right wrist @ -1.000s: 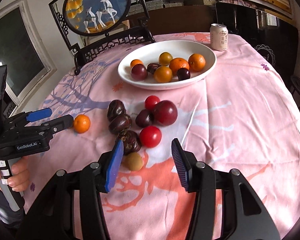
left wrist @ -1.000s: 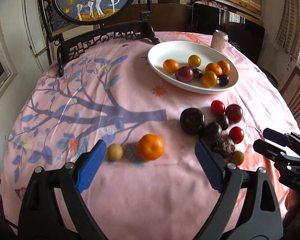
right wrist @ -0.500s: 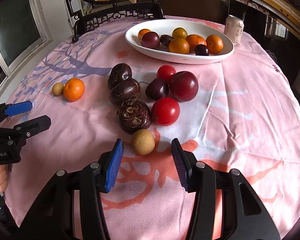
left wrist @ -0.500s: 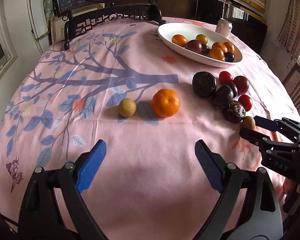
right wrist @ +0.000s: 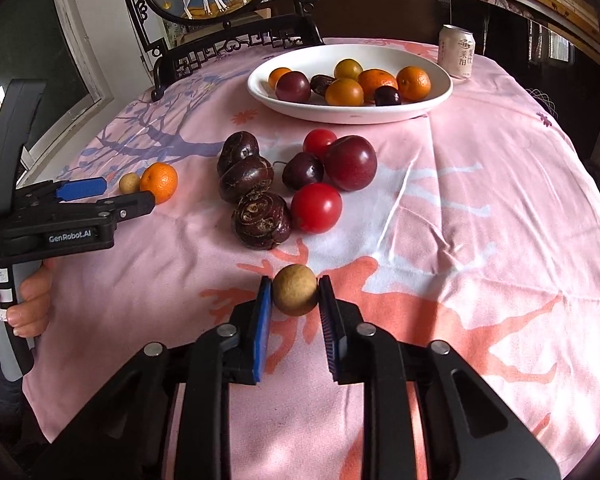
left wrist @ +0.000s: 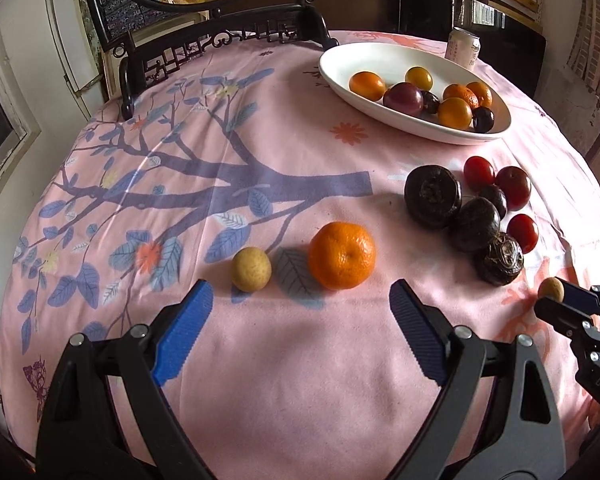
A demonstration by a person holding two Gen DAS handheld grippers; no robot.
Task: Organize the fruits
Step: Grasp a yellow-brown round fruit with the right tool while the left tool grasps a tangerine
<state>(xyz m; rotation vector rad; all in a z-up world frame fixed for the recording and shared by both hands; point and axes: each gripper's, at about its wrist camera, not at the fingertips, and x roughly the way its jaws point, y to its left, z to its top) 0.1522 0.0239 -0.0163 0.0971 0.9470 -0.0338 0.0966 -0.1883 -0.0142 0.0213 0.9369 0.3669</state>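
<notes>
My right gripper [right wrist: 295,294] is shut on a small tan longan [right wrist: 295,289] at the near edge of the fruit cluster; it also shows in the left wrist view [left wrist: 551,289]. My left gripper [left wrist: 300,312] is open and empty, just short of a mandarin [left wrist: 342,255] and a second longan [left wrist: 251,269] on the pink tablecloth. A white oval plate [right wrist: 432,106] at the back holds several oranges and plums. Loose dark water chestnuts [right wrist: 262,220], red tomatoes [right wrist: 316,207] and plums [right wrist: 350,162] lie in the middle.
A drink can [right wrist: 457,51] stands behind the plate. A dark carved wooden screen stand [left wrist: 220,36] is at the table's far left edge. The left gripper shows in the right wrist view [right wrist: 112,198], beside the mandarin [right wrist: 160,182].
My right gripper moved forward and closed on the tan longan. My left gripper moved closer to the mandarin and the second longan, still open.
</notes>
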